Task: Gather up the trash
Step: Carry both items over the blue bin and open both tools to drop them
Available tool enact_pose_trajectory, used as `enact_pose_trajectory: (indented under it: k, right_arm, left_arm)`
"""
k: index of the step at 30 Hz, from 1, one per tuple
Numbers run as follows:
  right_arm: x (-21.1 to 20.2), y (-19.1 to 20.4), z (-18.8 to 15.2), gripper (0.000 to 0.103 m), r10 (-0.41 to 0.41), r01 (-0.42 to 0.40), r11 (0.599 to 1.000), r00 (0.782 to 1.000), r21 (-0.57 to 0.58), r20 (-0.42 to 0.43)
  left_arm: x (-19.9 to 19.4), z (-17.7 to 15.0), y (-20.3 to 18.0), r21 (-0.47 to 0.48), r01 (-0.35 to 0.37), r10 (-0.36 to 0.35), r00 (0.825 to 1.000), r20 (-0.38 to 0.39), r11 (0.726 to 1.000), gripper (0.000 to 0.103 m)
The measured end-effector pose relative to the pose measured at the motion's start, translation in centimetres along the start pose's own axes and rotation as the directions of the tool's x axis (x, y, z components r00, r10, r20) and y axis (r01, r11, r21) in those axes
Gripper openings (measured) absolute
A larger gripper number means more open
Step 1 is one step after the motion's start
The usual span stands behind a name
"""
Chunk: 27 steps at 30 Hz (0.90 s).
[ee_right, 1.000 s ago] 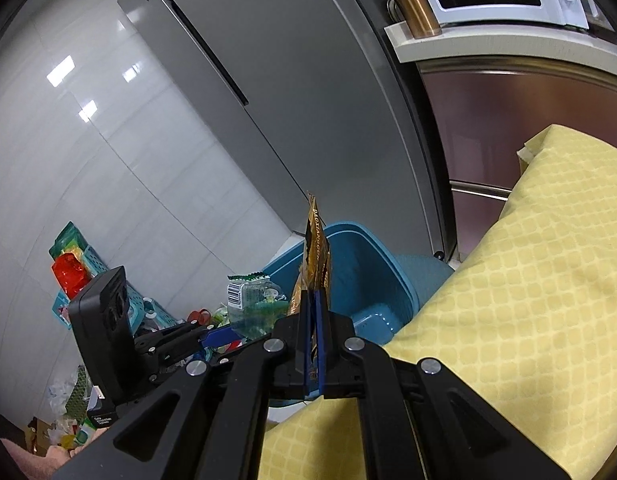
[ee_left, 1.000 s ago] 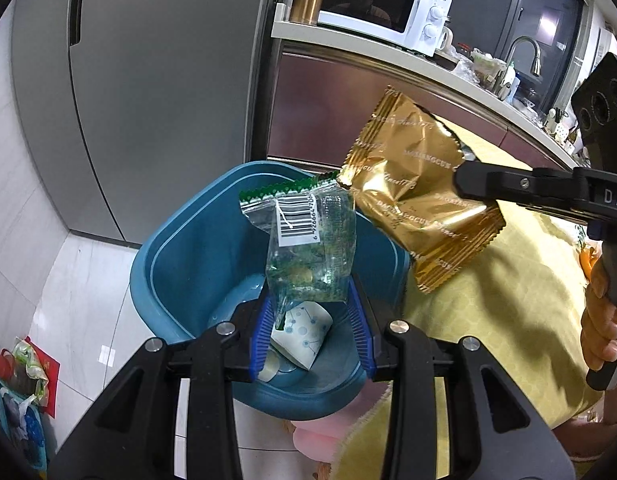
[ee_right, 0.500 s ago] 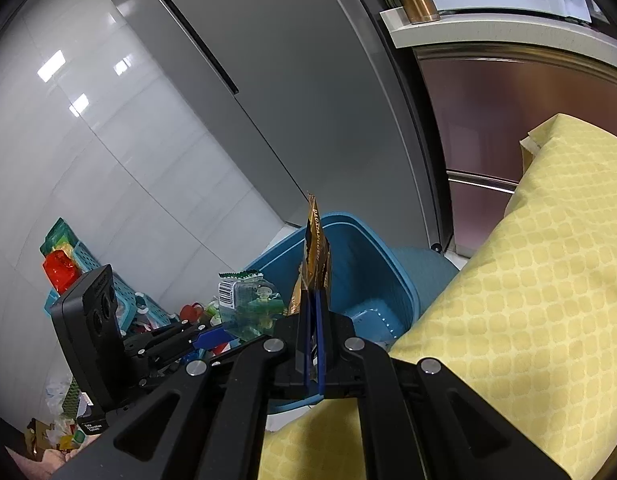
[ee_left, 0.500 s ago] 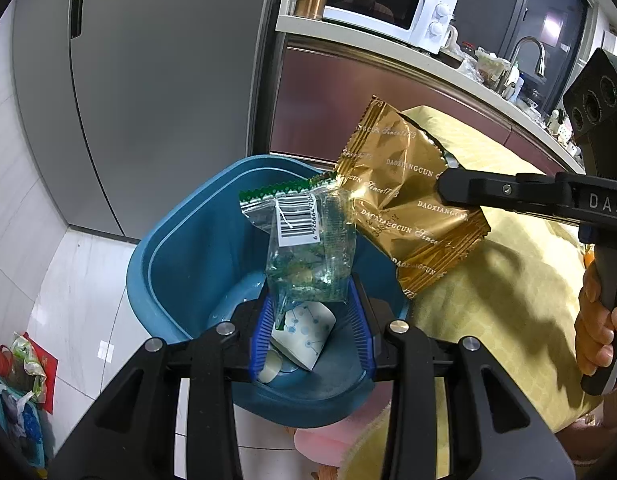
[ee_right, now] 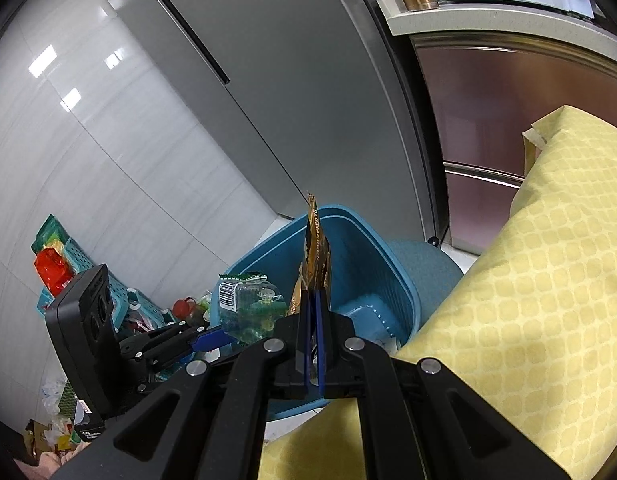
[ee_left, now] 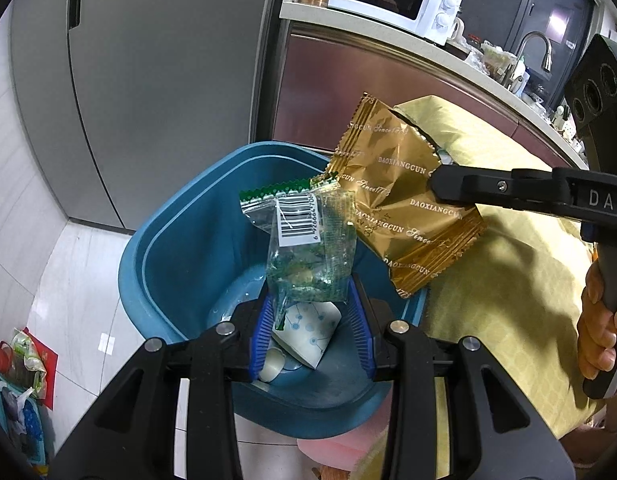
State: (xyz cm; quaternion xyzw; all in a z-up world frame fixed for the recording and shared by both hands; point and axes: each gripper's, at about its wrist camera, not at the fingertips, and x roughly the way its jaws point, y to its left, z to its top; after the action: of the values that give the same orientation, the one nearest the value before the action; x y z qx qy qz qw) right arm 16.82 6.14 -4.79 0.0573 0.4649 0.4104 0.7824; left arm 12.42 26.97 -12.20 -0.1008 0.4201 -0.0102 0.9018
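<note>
Trash bin (ee_left: 180, 248), blue, on the floor beside the yellow-covered worktop (ee_left: 508, 280). Left claw (ee_left: 310, 316) pinches a clear green wrapper (ee_left: 308, 248) over the bin. Right claw (ee_right: 314, 320), pressed together, pinches a gold wrapper (ee_left: 400, 208) above the rim. Paper cup (ee_left: 308, 332) inside.

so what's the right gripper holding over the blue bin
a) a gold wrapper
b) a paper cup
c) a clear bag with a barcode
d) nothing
a: the right gripper is shut on the gold wrapper, held above the blue bin; the clear barcode bag is in the left gripper, and the paper cup lies in the bin.
</note>
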Motion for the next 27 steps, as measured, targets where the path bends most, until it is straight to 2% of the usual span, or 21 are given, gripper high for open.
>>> enact_pose_trajectory:
  k: [22, 27]
  right_arm:
    - [1.7, 0.1, 0.0, 0.003, -0.041, 0.042, 0.999, 0.998, 0.012, -0.056]
    - [1.9, 0.0, -0.1, 0.006, -0.048, 0.049, 0.998, 0.997, 0.024, -0.065]
  left_arm:
    - [3.2, 0.5, -0.3, -0.012, -0.018, 0.017, 0.999, -0.042, 1.000, 0.038]
    - [4.1, 0.6, -0.4, -0.027, -0.019, 0.018, 0.998, -0.056, 0.999, 0.043]
